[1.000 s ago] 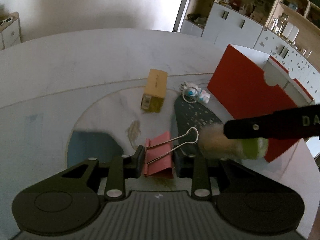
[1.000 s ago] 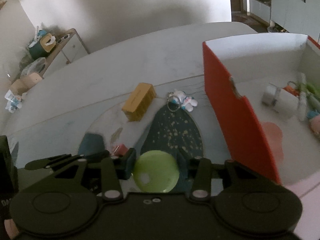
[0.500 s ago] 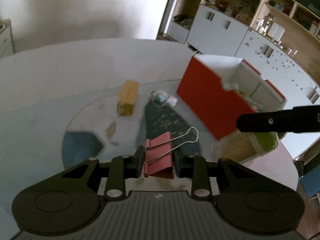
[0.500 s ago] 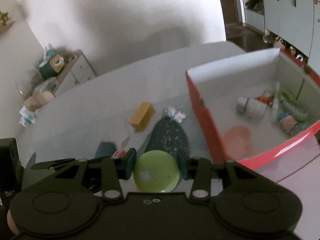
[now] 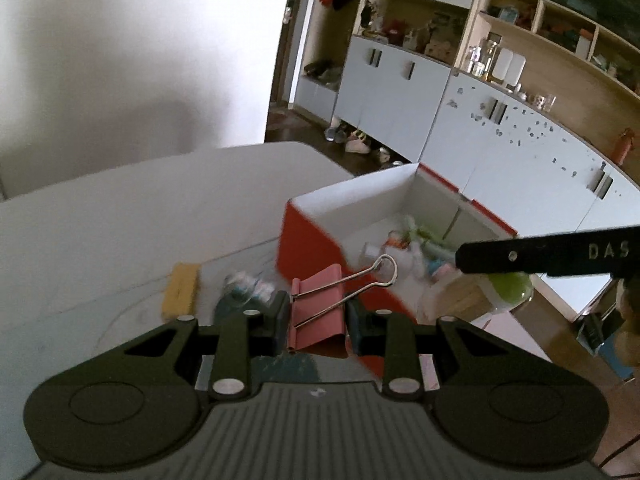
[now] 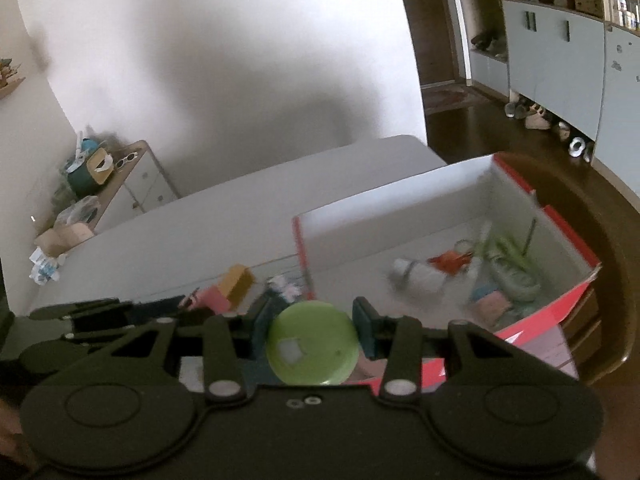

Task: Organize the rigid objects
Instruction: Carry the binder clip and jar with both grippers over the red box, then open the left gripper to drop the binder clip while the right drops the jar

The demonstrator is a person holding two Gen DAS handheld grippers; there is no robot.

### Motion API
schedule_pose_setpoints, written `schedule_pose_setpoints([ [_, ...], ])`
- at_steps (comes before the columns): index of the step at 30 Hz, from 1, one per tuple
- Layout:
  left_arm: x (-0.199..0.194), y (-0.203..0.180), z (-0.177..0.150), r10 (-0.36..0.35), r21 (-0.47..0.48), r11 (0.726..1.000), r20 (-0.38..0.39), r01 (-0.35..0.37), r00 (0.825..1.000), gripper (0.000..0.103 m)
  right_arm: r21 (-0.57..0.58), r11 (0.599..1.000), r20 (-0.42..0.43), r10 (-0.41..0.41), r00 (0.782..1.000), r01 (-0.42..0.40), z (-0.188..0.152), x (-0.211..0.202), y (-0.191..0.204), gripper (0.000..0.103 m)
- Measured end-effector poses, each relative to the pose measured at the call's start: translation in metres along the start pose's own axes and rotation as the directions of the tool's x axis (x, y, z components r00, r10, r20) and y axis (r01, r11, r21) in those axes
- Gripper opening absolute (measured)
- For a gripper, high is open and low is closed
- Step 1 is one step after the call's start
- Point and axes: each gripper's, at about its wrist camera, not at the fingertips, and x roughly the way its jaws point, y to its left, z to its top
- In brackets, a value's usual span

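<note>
Pink clip (image 5: 317, 307) — folded metal, wire loops

A white table (image 5: 120, 208) stood before a plain wall. Pale blue cabinets (image 5: 392, 80) and open wooden shelves (image 5: 532, 28) lined the right side, shoes (image 6: 536, 116) on the dark floor (image 6: 460, 108) beneath.

The left gripper (image 5: 316, 314) is matt black plastic, with two round side housings, silver pivot screws and a grey ribbed plate; the right gripper (image 6: 310, 320) matches, its finger pads dark teal. From the left wrist view, its flank bears pale letters "DAS".
</note>
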Motion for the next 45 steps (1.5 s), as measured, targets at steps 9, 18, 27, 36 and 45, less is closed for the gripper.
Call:
schedule_pose_setpoints([
  [9,0.047,-0.054,0.035,0.020,-0.006,1.000,-0.014,-0.020,1.000,0.029,-0.009,1.000,-0.022,0.027,0.999,-0.027,0.016,0.010,-0.062,0.043],
  [18,0.106,-0.092,0.071,0.072,-0.002,0.997,-0.038,-0.072,0.997,0.029,-0.050,0.997,-0.065,0.062,0.996,-0.065,0.022,0.036,-0.100,0.043],
  [27,0.176,-0.119,0.090,0.114,0.038,0.993,-0.089,-0.111,0.989,0.029,-0.090,0.989,-0.132,0.107,0.985,-0.119,0.014,0.056,-0.113,0.043],
  [36,0.234,-0.137,0.092,0.154,0.089,0.986,-0.146,-0.142,0.977,0.029,-0.143,0.979,-0.174,0.118,0.978,-0.144,0.004,0.070,-0.119,0.043],
  [45,0.275,-0.146,0.088,0.196,0.084,0.980,-0.225,-0.181,0.954,0.029,-0.188,0.970,-0.195,0.116,0.974,-0.154,0.002,0.076,-0.129,0.043],
])
